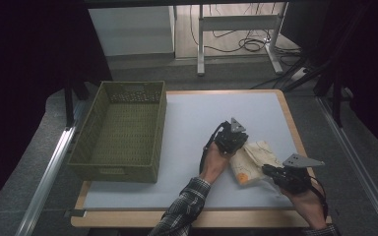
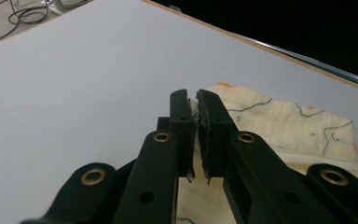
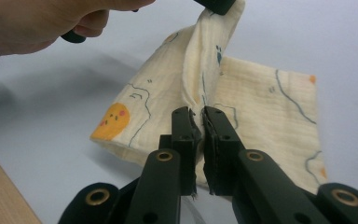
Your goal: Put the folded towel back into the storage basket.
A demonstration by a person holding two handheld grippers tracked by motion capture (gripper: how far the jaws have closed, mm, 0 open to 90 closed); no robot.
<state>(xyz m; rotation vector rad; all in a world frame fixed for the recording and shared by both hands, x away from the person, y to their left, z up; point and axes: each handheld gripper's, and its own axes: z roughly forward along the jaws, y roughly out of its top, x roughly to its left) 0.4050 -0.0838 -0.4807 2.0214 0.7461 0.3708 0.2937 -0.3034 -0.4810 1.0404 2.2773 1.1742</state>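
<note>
Both claws are closed on the same cream cloth [image 1: 253,160], which is at the right part of the worktop [image 1: 187,123], partly lifted between the two hands. The left claw [image 2: 196,100] pinches one edge of it and the right claw [image 3: 199,114] pinches a gathered fold at the side nearer the person, so the cloth stretches between them. The green basket [image 1: 120,130] stands well apart to the left, on the side of the left claw, so I judge the cloth must travel leftwards to reach it.
</note>
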